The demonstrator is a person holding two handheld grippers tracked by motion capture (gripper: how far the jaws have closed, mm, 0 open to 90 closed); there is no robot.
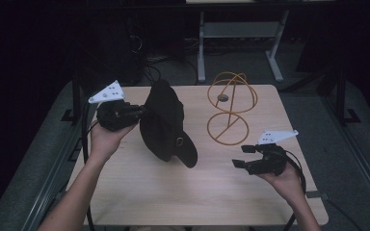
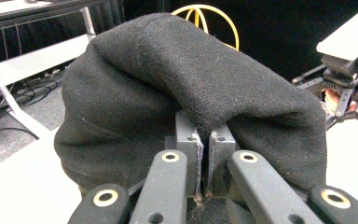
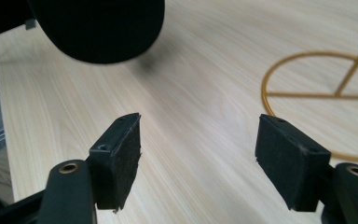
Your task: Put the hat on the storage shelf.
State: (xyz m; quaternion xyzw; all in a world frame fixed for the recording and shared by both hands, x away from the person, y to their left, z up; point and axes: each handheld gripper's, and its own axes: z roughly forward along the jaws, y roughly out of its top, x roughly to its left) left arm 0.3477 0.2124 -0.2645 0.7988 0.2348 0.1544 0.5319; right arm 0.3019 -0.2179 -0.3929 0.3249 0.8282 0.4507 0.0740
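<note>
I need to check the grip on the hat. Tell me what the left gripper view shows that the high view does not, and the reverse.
Left gripper view alone: the left gripper with its pads pressed together on a fold of the black hat.

High view alone: the whole wooden table, the stand's round base, both forearms, and the hat's brim hanging down to the tabletop.

Both: the hat, the yellow wire stand, and the right gripper, which stands open.

Matt black woollen cloth hat (image 2: 177,79) — rough weave, pale smooth wood-grain table (image 3: 205,70)
</note>
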